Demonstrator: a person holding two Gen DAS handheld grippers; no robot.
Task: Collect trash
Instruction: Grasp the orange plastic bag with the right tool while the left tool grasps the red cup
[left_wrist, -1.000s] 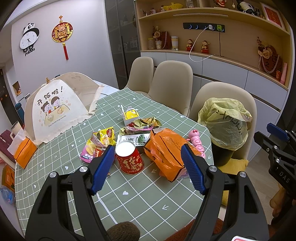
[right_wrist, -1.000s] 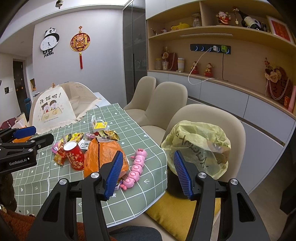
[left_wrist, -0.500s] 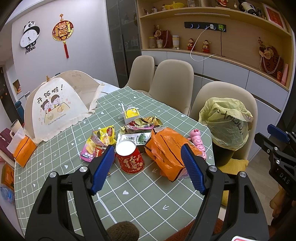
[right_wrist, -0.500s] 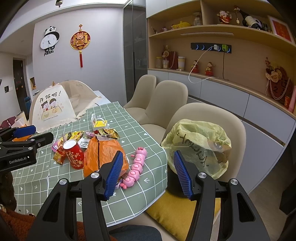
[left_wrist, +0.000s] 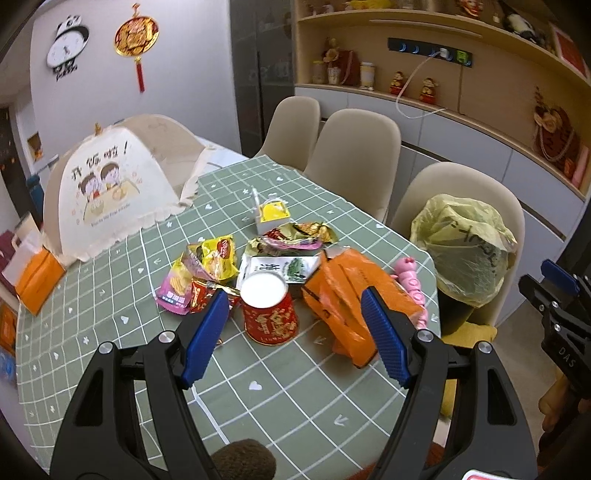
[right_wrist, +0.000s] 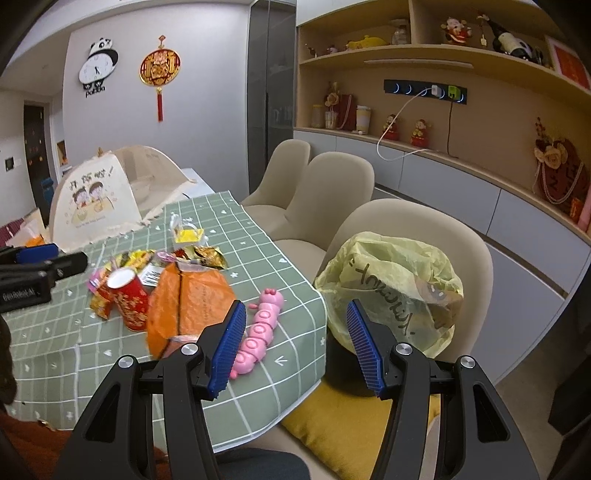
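You are at the very start of collecting: nothing is gripped yet, and by the look of it you are choosing the first piece of litter. Your left claw (left_wrist: 293, 332) hovers above the near part of the green checked cloth-covered surface (left_wrist: 280, 398), its blue-padded fingers spread wide with nothing between them, aimed at the red paper cup with a white top (left_wrist: 269, 312) that stands upright in the middle of the litter. Just beside the cup, toward the right edge, lies the crumpled orange plastic bag (left_wrist: 351, 295); behind it sit a white and green flat packet (left_wrist: 280, 267), yellow and purple snack wrappers (left_wrist: 199, 273), a gold foil wrapper (left_wrist: 310, 232) and a small white box with a yellow inside (left_wrist: 271, 214). A pink caterpillar toy (right_wrist: 260, 328) lies near the right edge; it is probably not rubbish, so leave it. Your right claw (right_wrist: 295, 345) is also spread and empty, held over the right edge of the surface, between the toy and the yellow-green plastic bin bag (right_wrist: 391, 288) that lines a dark bin on the nearest beige chair (right_wrist: 476, 258), well apart from the litter. The next move probably calls for lowering the left claw around the cup, closing gently so the paper wall does not crush, then carrying it across the right edge to the bag's mouth. How open that mouth is cannot be told from here, so the right claw may need to hold it open.
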